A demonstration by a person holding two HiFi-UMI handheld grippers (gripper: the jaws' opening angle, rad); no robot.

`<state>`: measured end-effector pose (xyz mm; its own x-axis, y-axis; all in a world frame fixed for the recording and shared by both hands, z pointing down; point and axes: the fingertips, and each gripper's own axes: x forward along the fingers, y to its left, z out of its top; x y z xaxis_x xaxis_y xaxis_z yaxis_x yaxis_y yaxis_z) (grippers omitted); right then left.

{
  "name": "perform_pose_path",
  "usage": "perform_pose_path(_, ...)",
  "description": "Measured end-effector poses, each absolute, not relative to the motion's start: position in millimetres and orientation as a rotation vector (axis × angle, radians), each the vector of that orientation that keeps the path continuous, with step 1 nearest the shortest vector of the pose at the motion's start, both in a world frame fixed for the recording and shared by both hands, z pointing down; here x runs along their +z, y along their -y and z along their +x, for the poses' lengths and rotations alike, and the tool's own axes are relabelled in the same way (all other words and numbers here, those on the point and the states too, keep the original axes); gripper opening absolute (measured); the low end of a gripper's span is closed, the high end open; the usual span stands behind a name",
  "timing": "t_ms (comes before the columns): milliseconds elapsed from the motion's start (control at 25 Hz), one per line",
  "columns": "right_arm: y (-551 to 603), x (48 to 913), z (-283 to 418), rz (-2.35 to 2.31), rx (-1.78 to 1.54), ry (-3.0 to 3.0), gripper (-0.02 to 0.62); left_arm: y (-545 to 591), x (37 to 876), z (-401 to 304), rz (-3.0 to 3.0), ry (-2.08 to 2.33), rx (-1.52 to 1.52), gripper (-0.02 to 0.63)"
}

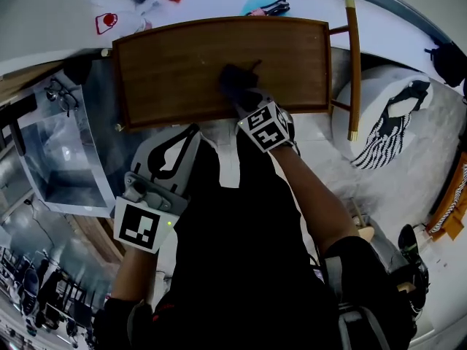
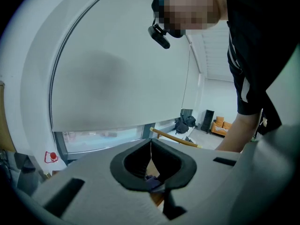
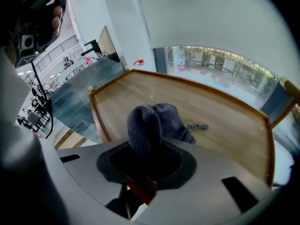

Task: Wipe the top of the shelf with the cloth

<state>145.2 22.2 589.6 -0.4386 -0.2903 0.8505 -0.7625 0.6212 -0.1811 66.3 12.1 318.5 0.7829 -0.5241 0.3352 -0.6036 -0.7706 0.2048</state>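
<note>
On the wooden shelf, I logged one dark grey cloth lying on the top surface, right of centre and near the front rim. Right gripper: jaws pinched on the cloth, reaching over the front rim with its marker cube just behind. From the right gripper view I noted the cloth bunched upward between the pads, the rest of it spread on the shelf boards, with a small strand trailing to one side. The right gripper held a knitted fold; the raised wooden rim ran round the board on all visible sides. Left gripper: held off the shelf, below its front edge and close to my operator's body, touching nothing. From the left gripper view I recorded the left gripper with pads pressed together along a thin seam and nothing between them, pointed up toward a pale window blind. Also noted: a pair of spectacles on the surface left of the shelf.
</note>
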Motion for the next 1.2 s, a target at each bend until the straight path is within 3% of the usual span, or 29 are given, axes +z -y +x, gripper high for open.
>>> perform_pose_path(1200,-39.8,592.3,300.3,1.085,0.841,1.844,0.101,0.9,319.2,171.4,2.752,0.652,0.394,0.023)
